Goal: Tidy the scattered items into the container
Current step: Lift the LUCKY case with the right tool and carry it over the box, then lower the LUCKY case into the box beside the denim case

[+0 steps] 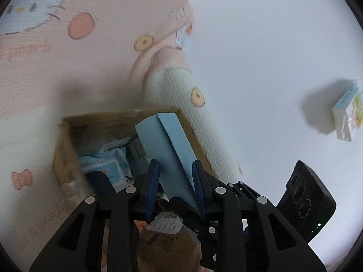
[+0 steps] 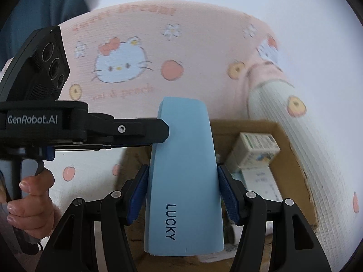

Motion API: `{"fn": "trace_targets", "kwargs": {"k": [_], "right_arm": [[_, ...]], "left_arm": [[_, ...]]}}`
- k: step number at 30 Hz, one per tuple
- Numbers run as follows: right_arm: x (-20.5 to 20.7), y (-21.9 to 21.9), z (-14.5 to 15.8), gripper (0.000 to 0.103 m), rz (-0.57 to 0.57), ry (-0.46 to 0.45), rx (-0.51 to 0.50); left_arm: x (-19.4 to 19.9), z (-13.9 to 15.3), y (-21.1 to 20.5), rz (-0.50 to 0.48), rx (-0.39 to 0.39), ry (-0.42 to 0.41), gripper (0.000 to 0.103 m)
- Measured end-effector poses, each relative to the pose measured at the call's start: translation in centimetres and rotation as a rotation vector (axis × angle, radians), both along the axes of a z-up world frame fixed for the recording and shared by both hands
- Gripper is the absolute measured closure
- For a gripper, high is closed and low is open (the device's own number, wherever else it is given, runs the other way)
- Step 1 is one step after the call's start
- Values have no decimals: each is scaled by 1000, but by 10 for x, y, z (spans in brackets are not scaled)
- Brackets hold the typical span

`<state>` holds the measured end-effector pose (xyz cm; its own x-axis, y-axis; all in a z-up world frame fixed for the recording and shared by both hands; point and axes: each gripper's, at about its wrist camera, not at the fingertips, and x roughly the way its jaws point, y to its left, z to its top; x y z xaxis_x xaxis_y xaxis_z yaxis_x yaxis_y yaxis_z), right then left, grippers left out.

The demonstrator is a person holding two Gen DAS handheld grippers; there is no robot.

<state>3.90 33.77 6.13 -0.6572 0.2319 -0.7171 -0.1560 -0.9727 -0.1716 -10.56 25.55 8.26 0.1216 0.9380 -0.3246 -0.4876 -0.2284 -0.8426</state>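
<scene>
Between the pads of both tools sits a light blue case [image 2: 183, 181] with "LUCKY" printed on it: the right tool [image 2: 182, 196] is clamped across its wide faces about midway, jaws fairly wide, and the left tool [image 1: 175, 183] pinches its thin edges, jaws about half closed. It hangs right above the cardboard box [image 2: 292, 165], which already holds a tissue pack [image 1: 106, 165] and small cartons [image 2: 254, 149]. Looks rigid, light and smooth plastic to me, so probably a bit slippery; gripping the flat sides mid-body seems safest. Off to the left tool's right, another tissue pack [image 1: 347, 113] still lies on the white table [image 1: 261, 56].
</scene>
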Motion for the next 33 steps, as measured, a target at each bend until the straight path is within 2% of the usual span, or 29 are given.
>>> {"fn": "trace_targets", "kwargs": {"k": [6,12,15,17,19,21,23,26,29,33], "right_arm": [[2,37,-15,45,-49,-57,-80],[1,65,-36,45,-68,-136,-165],[0,71,-45,45,-78,-170,-191],[-3,72,-53,45,-75,-217,-200],[-9,71,-64,44,-39,-302,-215],[-12,73,-71,44,-32,-348,-274],[-11,75,-71,44,-36,-354,-305],[-8,79,-59,44,-54,-322,-274],[-7,87,-51,44,-60,-320,-341],[-12,99,-42,44,-84,-323,-351]], "left_arm": [[6,-11,38,-50,-83,-6,72],[4,-33,67,-109,-162,-74,71],[3,-40,77,-122,-201,-78,71],[5,-42,84,-132,-252,-53,71],[8,-40,88,-143,-286,-26,71],[8,-41,90,-143,-315,-21,71],[7,-43,89,-144,-329,-25,71],[6,-41,89,-143,-348,-6,71],[6,-39,94,-150,-390,18,71],[7,-40,99,-170,-449,28,71]]}}
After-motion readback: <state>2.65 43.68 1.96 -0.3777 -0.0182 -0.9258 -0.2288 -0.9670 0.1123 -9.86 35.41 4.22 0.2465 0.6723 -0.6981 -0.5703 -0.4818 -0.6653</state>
